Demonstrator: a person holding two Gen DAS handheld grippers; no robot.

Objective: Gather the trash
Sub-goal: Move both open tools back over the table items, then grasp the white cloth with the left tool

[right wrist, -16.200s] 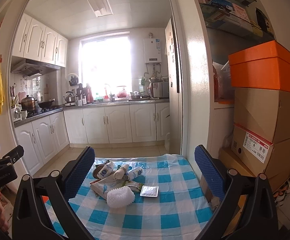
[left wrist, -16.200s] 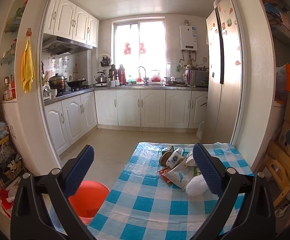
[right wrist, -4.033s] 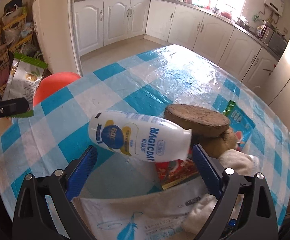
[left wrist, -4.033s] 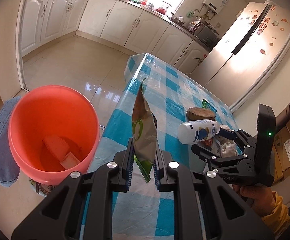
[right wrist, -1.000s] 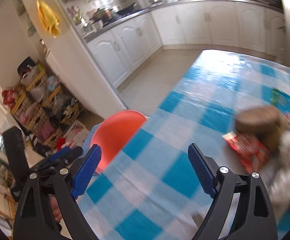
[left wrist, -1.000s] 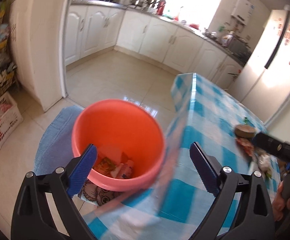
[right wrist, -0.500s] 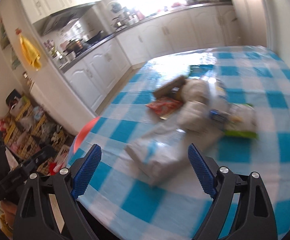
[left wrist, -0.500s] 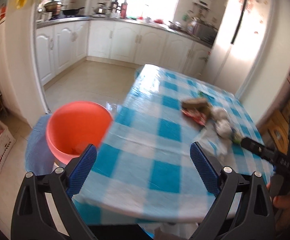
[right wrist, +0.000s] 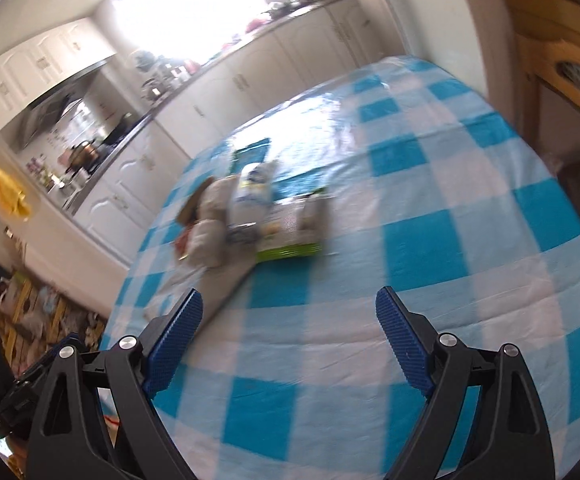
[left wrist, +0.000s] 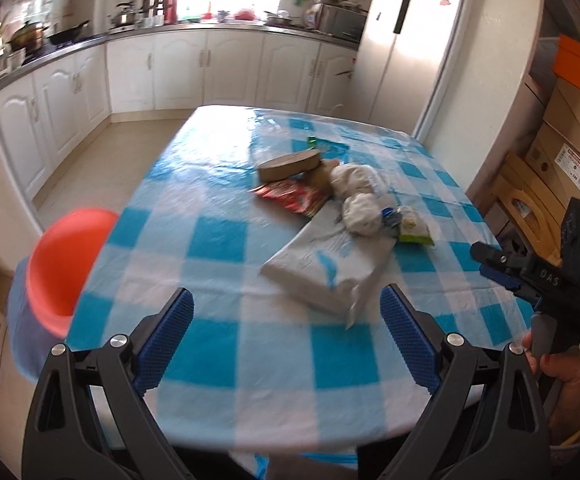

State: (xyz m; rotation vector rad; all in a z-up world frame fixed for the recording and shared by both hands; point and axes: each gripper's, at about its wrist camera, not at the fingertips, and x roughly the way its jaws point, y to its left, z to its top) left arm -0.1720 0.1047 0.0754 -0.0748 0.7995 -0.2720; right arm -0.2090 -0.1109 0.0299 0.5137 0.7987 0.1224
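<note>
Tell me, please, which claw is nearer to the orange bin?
Left. The left claw hangs over the table edge nearest the orange bin; the right claw is across the table, far from it.

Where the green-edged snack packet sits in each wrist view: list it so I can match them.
Left wrist: green-edged snack packet right of centre, at the right end of the trash pile.
Right wrist: same packet near centre, at the pile's right end, blurred.
Shared landmark: the big white plastic bag beside it on the checked tablecloth.

The table (left wrist: 218,236) edge hides half the orange bin (left wrist: 66,264); the trash pile (right wrist: 246,216) is blurred.
</note>
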